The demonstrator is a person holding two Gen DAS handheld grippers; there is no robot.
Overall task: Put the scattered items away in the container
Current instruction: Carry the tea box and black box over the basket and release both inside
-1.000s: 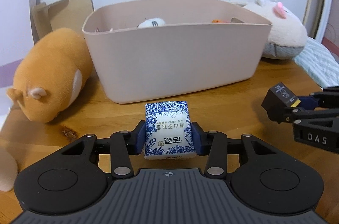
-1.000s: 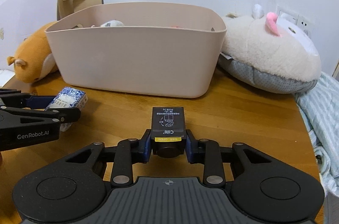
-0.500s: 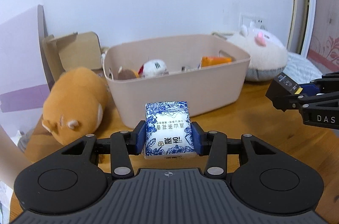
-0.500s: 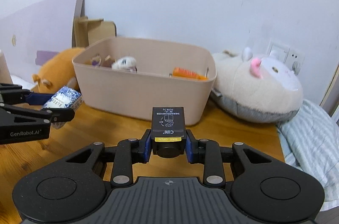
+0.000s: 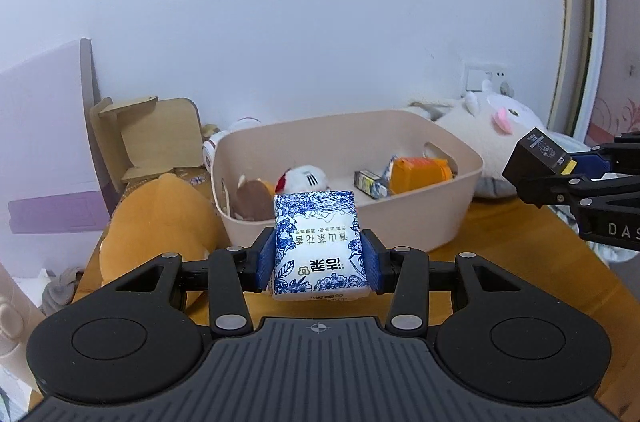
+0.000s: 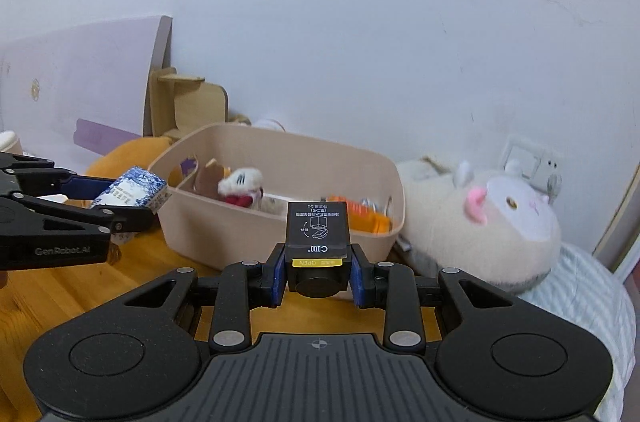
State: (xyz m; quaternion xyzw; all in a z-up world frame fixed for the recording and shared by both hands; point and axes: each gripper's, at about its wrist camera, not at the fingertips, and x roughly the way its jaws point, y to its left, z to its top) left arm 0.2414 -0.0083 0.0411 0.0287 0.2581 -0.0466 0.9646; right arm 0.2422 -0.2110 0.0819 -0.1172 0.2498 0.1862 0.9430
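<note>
Left hand-held gripper [image 5: 318,258] clamps the blue-white tissue pack [image 5: 318,242], long axis pointing forward. Right hand-held gripper [image 6: 318,274] pinches a small black box [image 6: 318,232]. Both are held above the desk [image 5: 520,250], short of the pink bin [image 5: 400,222]. Bin lies dead ahead and below; its near rim is what each load must clear. Left looks slightly nearer.

Your left wrist cam looks forward along its fingers, raised over the table [image 5: 520,254], tilted down into the bin [image 5: 400,218] just ahead. Your right wrist cam sits right of it, same heading, bin [image 6: 224,234] near, ahead-left. Both share bin, wall, white plush [image 5: 496,118] [image 6: 488,222]; each catches the other gripper at its edge
</note>
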